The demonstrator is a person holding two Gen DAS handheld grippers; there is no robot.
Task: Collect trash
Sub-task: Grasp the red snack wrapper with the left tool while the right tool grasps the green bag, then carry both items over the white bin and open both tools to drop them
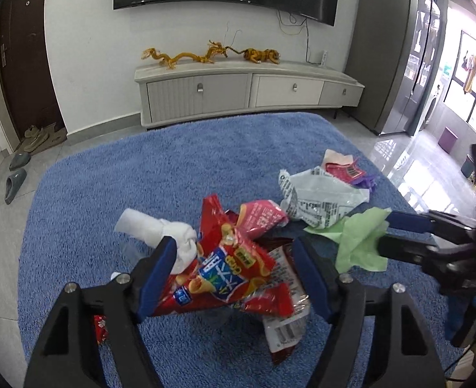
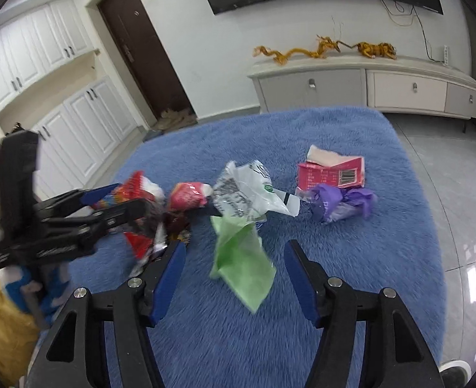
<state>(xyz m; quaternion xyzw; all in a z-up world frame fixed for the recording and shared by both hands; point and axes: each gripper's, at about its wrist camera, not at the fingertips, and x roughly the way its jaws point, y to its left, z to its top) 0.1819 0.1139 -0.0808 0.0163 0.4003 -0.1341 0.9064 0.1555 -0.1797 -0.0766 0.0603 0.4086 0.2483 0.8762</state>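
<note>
Left claw (image 1: 234, 265): pointed forward and slightly down over the blue rug (image 1: 141, 168), blue-padded jaws set around a bundle of trash and pressing it from both sides. Bundle: red snack bag (image 1: 225, 268) with blue panel and white Chinese characters, too tilted to read; white tissue wad (image 1: 160, 231) against the left pad; further red wrappers below with barcode print.

Right claw (image 2: 234, 274): level over the rug, jaws wide apart, nothing between the pads. In the left wrist view it enters from the right, tips touching the green tissue (image 1: 362, 241). In its own view that tissue (image 2: 241, 258) lies just ahead, blurred.

Remaining trash on the rug:
- pink wrapper (image 1: 260, 218), small white print, unreadable.
- white plastic bag (image 2: 247, 190), grey text and a green round logo, illegible.
- red carton (image 2: 331, 171), flattened, barcode on one face.
- purple bag (image 2: 341, 202), crumpled, just in front of the carton.

Background: TV cabinet (image 1: 238, 87) carrying gold dragon figure (image 1: 186, 56).
</note>
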